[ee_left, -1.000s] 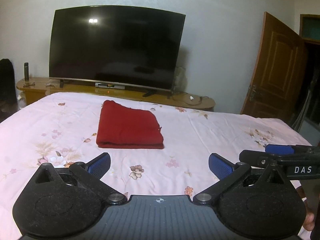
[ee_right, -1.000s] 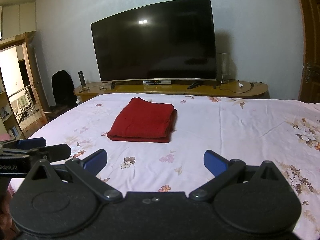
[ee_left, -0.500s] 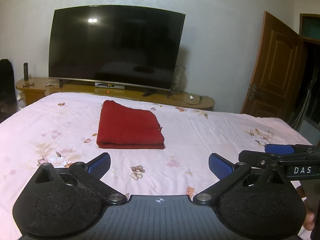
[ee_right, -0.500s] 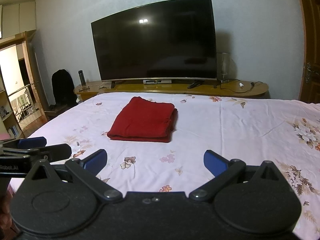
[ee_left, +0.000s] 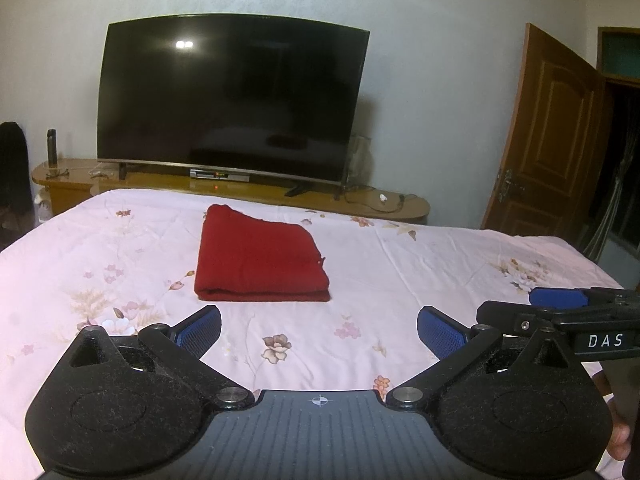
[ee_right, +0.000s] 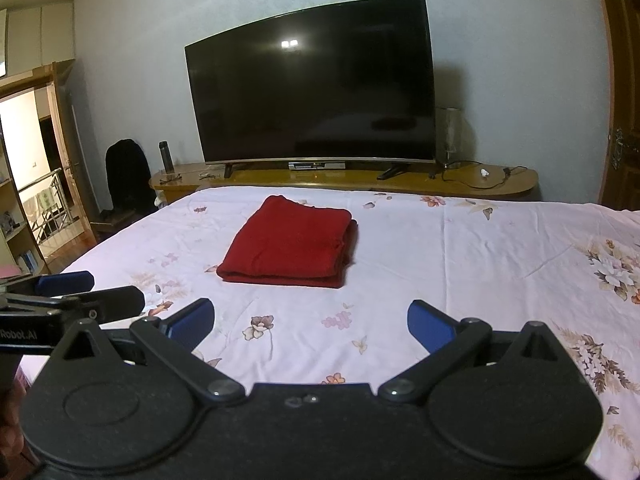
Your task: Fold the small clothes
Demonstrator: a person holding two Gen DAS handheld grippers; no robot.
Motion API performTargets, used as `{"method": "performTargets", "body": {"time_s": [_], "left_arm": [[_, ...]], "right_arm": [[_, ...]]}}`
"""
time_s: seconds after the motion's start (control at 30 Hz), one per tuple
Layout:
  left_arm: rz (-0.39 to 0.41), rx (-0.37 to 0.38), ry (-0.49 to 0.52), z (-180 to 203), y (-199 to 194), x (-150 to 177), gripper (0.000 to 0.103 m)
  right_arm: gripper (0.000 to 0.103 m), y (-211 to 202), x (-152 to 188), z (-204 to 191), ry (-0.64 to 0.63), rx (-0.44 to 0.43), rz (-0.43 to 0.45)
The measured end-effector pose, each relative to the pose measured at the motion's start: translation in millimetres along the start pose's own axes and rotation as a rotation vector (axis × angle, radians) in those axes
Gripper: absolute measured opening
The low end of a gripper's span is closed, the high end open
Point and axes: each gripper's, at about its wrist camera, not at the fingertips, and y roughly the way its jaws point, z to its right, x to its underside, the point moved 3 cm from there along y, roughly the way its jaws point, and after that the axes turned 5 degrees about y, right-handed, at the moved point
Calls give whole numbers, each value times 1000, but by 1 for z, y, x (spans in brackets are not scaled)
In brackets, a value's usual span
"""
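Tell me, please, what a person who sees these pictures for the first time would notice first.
First, the red folded garment, lying flat near the middle of the pink floral bed sheet. Behind the bed, a large dark television stands on a low wooden cabinet by the wall. In the foreground the left gripper and right gripper hover with jaws wide apart, holding nothing.

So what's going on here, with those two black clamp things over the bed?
A person holds a two-finger gripper in each hand above a bed with a flowered pink sheet. The left gripper and right gripper are both open and hold nothing. A red cloth lies on the sheet in front of them, folded into a neat rectangle, and neither gripper touches it. The folding looks finished. Behind the bed a dark TV stands on a wooden bench.
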Motion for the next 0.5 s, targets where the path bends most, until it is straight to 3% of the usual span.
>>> {"method": "performTargets", "body": {"time_s": [0.5], "left_arm": [[-3,-3,12,0,1,0,103]], "right_arm": [[102,-1,-1,2,-3,-9,5]]}}
